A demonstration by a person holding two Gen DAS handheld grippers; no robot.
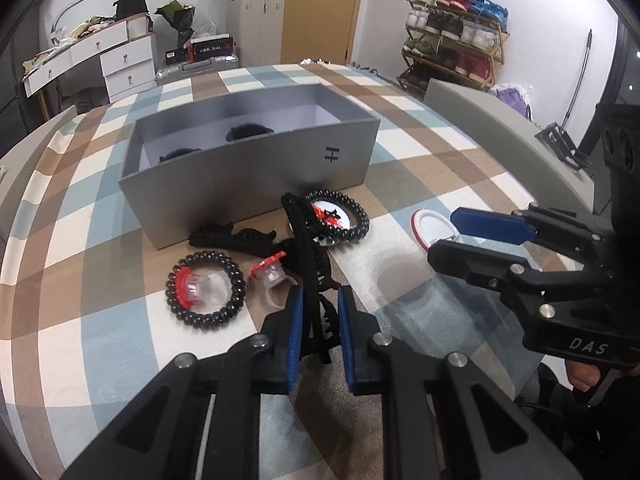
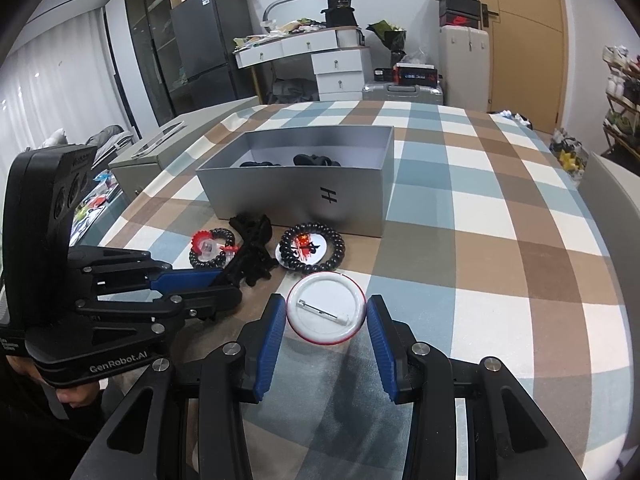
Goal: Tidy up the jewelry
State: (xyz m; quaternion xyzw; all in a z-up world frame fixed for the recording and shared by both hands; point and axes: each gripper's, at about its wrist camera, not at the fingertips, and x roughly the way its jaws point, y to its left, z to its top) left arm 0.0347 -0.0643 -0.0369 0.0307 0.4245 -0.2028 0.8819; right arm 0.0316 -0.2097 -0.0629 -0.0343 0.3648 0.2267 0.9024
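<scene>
Black plastic is sitting between the blue pads of the left gripper (image 1: 319, 320): its jaws are narrow and look closed on a hair clip (image 1: 308, 264) lying among spiral hair ties (image 1: 205, 286) on the checked surface (image 2: 500, 240). The right gripper (image 2: 326, 334) is holding a white pin badge (image 2: 325, 308) pin side up, jaws half closed on its rim. The step in hand is picking up; next, each item is probably needing a lift over the wall of the grey box (image 2: 304, 200) just behind, where dark pieces are already lying. The box is carrying an "H" mark; the gripper bodies are reading "DAS" and "GenRobot.AI".
</scene>
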